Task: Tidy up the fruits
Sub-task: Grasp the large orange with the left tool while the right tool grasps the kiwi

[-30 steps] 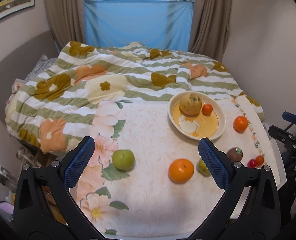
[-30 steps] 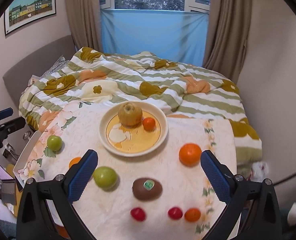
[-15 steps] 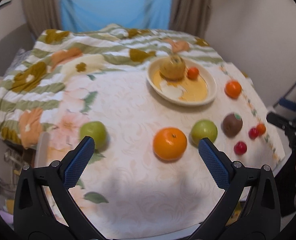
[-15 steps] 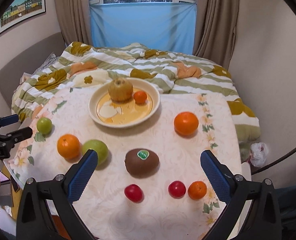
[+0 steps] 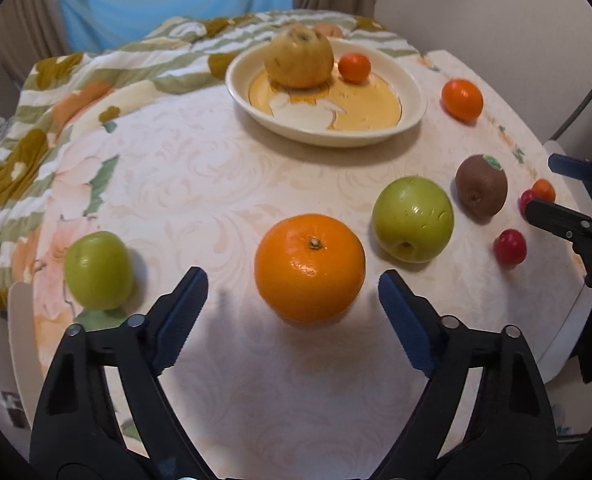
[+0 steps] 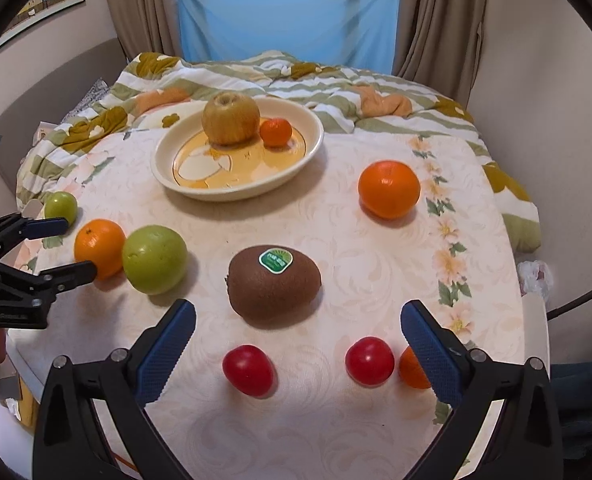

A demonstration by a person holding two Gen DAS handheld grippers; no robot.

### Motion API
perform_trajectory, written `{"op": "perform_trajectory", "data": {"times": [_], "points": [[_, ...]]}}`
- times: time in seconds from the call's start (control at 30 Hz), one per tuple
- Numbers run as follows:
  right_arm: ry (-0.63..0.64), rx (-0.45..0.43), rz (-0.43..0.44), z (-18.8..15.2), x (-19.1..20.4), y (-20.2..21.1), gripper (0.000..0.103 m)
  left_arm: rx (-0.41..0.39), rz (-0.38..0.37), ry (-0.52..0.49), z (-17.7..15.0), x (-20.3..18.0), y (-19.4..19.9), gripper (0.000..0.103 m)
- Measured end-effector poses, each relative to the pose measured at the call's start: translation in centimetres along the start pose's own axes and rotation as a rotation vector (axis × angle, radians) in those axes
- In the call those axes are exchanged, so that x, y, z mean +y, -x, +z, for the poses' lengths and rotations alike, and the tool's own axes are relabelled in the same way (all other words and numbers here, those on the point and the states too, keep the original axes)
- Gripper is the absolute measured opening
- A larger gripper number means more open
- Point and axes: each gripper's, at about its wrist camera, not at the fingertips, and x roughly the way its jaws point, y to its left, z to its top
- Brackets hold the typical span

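A large orange (image 5: 310, 268) lies on the table just ahead of my left gripper (image 5: 292, 280), whose jaws are closing with no pad touching the fruit. The left gripper (image 6: 62, 246) also shows beside that orange (image 6: 98, 246) in the right wrist view. My right gripper (image 6: 298, 324) stands open just short of a brown kiwi (image 6: 274, 286) with a green sticker. A cream plate (image 6: 168, 176) holds a yellow-brown pear and a small orange. A big green apple (image 5: 414, 218) lies right of the large orange.
A smaller green apple (image 5: 98, 270) lies at the table's left edge. Another orange (image 6: 388, 188) sits right of the plate. Two red cherry tomatoes (image 6: 248, 368) and a small orange one (image 6: 412, 368) lie near the front edge. A flowered quilt (image 6: 336, 84) covers the bed behind.
Both grippers have come down towards the table. The large orange now sits just ahead of the left fingers, which have narrowed. The kiwi has come closer to the right gripper.
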Motion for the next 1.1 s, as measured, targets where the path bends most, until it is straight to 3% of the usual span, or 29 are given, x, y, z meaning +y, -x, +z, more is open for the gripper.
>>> {"op": "perform_trajectory", "data": {"times": [0.13,0.27,1.1], "points": [[0.012,0.021,0.012,0.0,0.2,-0.7,0.102,0.021,-0.008,-0.008,0.2,-0.3,-0.9,0.086],[0.028,0.034,0.024,0.1,0.6,-1.3,0.102,0.043,-0.030,-0.007,0.5,-0.3,-1.6,0.068],[0.061,0.135,0.051,1.7,1.6,-5.6,0.073,0.039,-0.010,0.054,-1.0,1.0,-0.7,0.067]]}}
